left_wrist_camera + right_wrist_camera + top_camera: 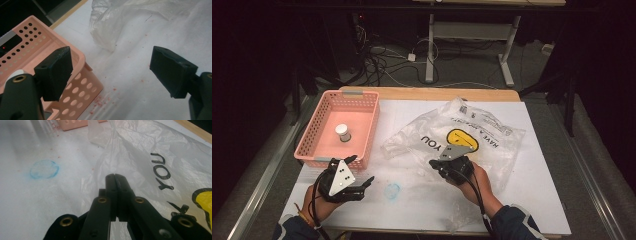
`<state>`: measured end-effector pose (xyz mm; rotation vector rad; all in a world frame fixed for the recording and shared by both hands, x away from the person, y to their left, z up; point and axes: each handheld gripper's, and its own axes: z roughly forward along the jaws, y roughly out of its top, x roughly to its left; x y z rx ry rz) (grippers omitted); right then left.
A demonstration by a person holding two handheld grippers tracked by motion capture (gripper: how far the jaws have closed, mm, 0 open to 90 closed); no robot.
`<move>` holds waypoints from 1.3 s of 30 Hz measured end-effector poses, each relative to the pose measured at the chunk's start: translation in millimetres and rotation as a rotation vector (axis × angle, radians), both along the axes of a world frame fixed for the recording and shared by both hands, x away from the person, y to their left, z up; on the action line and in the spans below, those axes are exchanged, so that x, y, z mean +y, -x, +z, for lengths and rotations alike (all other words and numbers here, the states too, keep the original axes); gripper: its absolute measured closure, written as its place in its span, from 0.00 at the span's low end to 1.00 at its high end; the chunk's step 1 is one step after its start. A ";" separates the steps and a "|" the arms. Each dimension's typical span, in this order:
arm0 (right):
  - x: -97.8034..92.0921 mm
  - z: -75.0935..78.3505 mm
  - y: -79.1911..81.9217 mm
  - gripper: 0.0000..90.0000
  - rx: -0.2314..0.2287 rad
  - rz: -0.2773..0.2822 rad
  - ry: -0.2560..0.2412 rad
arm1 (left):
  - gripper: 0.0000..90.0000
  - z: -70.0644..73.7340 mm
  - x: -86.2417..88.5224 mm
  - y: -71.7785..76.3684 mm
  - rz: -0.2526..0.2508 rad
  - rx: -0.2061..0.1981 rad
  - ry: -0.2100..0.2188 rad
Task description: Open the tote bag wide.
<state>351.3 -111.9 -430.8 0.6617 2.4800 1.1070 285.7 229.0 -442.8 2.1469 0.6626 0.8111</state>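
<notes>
High view takes in a counter [532, 200] covered with white sheeting, its wooden edge showing at the far side, and beyond it a dark room with a tangle of cables on the floor and the white legs of another desk. Farthest left, the pink perforated basket [317, 127] lies just beyond the left gripper [354, 175]; a small white container [343, 132] stands upright inside it. The left gripper's jaws stand wide apart with nothing between them, one jaw over the basket's near corner in the left gripper view. A faint blue ring [392, 190] marks the sheeting between the two grippers. Further right, the right gripper [435, 164] has its jaws pressed fully together at the near edge of the crumpled clear plastic bag [492, 135]; whether they pinch the film, I cannot tell. The bag spreads ahead and right of those jaws, printed with black lettering and a yellow face.
</notes>
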 end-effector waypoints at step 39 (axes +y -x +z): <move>-3.0 19.6 -21.9 1.00 -0.011 -0.062 -0.026 | 0.20 5.1 6.2 -2.9 0.013 0.000 0.020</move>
